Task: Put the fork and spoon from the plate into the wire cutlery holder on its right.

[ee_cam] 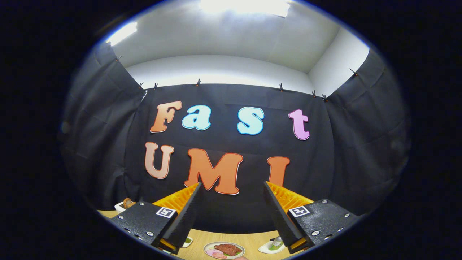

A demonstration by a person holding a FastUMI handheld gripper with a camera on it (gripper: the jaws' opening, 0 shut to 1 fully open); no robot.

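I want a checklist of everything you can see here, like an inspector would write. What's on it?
Surface: pale wooden table, seen low between the fingers.
Job's things: a round plate with meat and slices on it lies between the fingers, below them; fork, spoon and wire holder: nothing seen.
Clutter: a small white dish with something green by the right finger; another white dish by the left finger; a white item with a brown thing beyond the left finger.
Gripper: gripper open, fingers wide apart, raised and pointing at the wall, holding nothing.
Cables: nothing seen.
Surroundings: black cloth wall held by clips, white wall and ceiling lights above.
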